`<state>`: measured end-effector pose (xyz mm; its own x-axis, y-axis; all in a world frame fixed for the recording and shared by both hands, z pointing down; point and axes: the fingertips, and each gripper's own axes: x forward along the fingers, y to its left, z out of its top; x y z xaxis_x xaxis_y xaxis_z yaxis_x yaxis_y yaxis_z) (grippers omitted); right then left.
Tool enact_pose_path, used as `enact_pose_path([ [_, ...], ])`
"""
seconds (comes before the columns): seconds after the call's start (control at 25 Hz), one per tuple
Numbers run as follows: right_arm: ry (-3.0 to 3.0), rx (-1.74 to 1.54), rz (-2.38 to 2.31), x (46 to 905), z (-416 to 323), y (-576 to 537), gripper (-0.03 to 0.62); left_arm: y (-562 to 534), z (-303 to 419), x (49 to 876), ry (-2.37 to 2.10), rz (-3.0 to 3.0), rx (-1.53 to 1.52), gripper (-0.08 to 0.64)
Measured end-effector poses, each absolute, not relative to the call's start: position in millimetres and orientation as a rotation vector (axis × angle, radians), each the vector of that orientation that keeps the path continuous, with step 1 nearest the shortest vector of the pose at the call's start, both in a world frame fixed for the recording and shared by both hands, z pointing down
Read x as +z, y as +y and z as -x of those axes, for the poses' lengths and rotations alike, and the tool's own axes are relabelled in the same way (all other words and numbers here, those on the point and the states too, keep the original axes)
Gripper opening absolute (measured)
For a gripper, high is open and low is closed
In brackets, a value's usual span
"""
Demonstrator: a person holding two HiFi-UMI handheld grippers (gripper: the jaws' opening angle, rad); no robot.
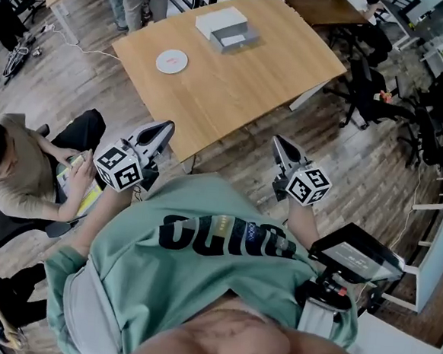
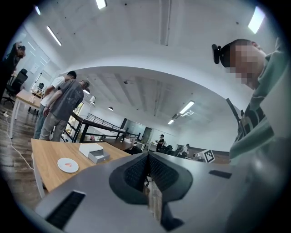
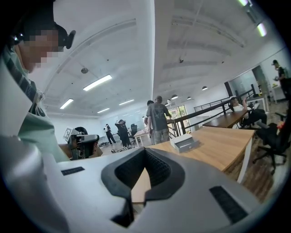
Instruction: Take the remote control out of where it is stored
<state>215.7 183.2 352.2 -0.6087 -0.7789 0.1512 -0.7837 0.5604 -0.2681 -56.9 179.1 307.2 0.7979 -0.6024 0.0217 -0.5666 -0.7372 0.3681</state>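
Approach stage of a remote-control retrieval. Pale wooden bench (image 1: 235, 97) carries a flat white box with a grey drawer (image 1: 227, 29), the drawer drawn partly out on the side nearer the person. A round white disc (image 1: 172, 61) lies apart from the box, to its left and nearer the person. No remote control shows in any view; it is judged to lie inside the box, probably in the drawer.

Both tools are held roughly level, close before the person's chest and well short of the box, presumably because the reach across the bench is not yet made. The left gripper (image 1: 164, 128) has its fingers pressed together on nothing, as has the right gripper (image 1: 278, 142); they would need to spread before any grasp.

Only the head view shows how far both tools stand from the box. The two gripper views alone show the ribbed inner faces of the fingers meeting, and they show the box from the side, with people standing beyond it.
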Motion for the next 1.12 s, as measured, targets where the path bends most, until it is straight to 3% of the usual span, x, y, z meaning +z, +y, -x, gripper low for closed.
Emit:
enact_pose_path([
  [0.72, -2.663, 0.463, -1.477, 327, -92, 69, 0.003, 39, 176, 312, -0.756, -2.622, -0.176, 0.003],
  [1.12, -2.754, 0.549, -1.295, 343, -124, 6, 0.003, 11, 132, 319, -0.892, -2.556, -0.109, 0.003],
])
